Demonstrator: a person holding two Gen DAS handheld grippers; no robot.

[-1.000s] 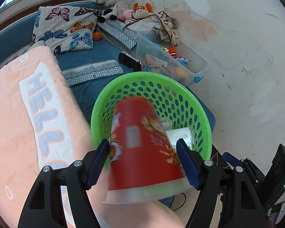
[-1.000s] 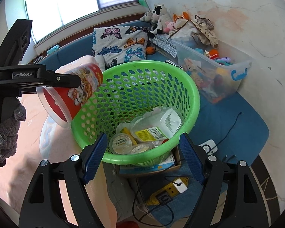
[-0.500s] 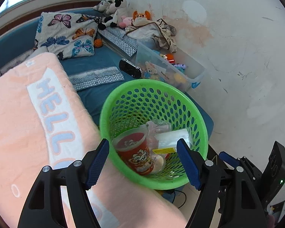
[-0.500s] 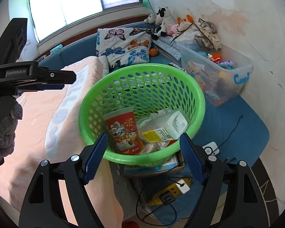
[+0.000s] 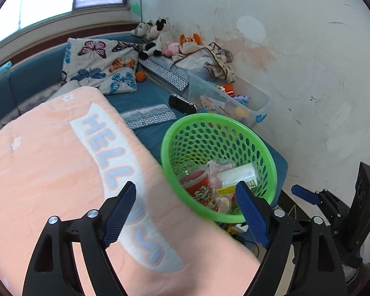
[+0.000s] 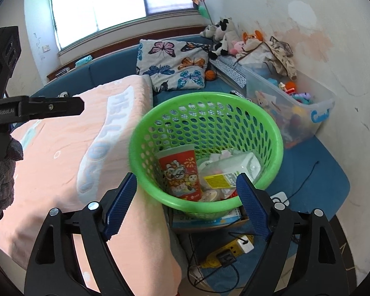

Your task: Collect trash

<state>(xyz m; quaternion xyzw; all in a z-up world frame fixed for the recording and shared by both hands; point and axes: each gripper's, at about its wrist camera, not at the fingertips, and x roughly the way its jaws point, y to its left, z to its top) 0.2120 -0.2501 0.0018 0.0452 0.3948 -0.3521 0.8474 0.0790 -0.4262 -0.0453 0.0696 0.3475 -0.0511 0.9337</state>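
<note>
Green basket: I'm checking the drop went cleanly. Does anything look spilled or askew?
Nothing spilled. The red cup stands inside the basket, leaning slightly, beside a plastic bottle. Both grippers are open and empty.

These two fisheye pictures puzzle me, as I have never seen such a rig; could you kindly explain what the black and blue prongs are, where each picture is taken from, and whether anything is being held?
No robot arm is here: a person holds a two-finger gripper in each hand, and each gripper carries a camera looking forward along its fingers. The prongs at the bottom of one picture are the left gripper; in the other they are the right gripper. Both stand open and hold nothing.

Both views look at a green basket beside a bed covered by a peach blanket. Inside the basket lie a red paper cup, upright, and a clear plastic container with other scraps. Against the wall stands a clear toy bin, with a butterfly pillow and plush toys behind.
</note>
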